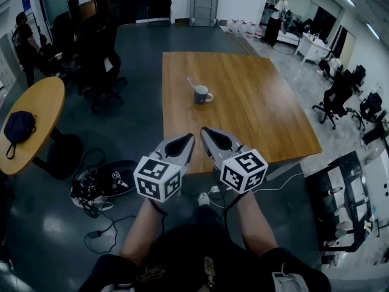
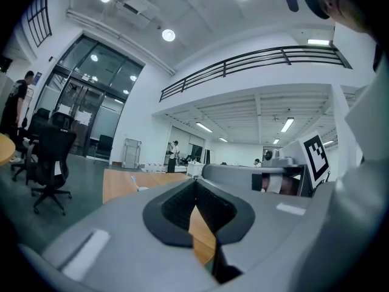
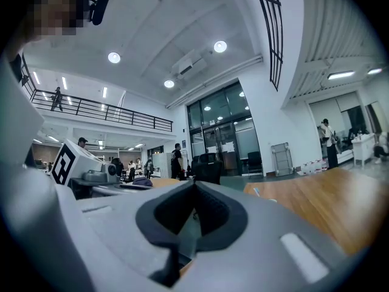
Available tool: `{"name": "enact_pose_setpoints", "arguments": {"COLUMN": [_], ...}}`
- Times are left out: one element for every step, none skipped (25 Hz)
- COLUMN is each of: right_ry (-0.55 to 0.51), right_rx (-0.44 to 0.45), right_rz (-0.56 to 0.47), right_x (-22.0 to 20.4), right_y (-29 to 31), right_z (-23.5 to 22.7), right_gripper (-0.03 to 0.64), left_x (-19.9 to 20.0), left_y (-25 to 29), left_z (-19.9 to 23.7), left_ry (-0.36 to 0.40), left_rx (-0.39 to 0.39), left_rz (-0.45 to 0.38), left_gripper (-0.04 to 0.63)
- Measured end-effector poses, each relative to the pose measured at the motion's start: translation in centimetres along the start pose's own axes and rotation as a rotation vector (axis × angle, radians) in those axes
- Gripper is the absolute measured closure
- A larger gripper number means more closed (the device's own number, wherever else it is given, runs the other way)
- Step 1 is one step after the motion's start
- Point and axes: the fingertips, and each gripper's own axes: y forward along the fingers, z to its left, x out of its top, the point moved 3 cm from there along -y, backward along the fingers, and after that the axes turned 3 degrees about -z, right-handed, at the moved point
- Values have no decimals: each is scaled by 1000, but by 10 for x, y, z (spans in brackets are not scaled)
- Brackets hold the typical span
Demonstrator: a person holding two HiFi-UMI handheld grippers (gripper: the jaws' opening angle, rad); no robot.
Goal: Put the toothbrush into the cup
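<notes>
A dark mug stands near the middle of the wooden table, and a white toothbrush leans in it, head up to the left. My left gripper and right gripper hover side by side just over the table's near edge, well short of the mug. Both point level toward it. In the left gripper view the left gripper has its jaws closed together with nothing between them. The right gripper looks the same in its own view. The toothbrush shows small and far off.
A round wooden table with a dark bag stands at the left. Black office chairs are behind it, more chairs at the right. Cables and gear lie on the floor by my feet. People stand far off.
</notes>
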Motion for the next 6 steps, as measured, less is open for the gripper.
{"name": "enact_pose_setpoints", "arguments": {"right_ry": [0, 0, -1, -1, -1, 0], "right_rx": [0, 0, 1, 1, 1, 1], "right_rz": [-1, -2, -3, -4, -4, -4], "right_x": [1, 1, 2, 2, 2, 2], "right_y": [0, -1, -1, -1, -2, -2], "right_z": [0, 0, 0, -1, -1, -2], "right_gripper": [614, 614, 615, 614, 614, 614], "left_x": [1, 2, 2, 2, 2, 1], "left_y": [0, 1, 2, 2, 3, 4], "left_z": [-1, -2, -2, -3, -4, -5], "left_ry": [1, 2, 4, 6, 8, 9], "left_rx": [-1, -3, -4, -5, -6, -7], "left_rz": [-1, -2, -2, -1, 0, 2], "left_gripper": [586, 588, 588, 588, 588, 588]}}
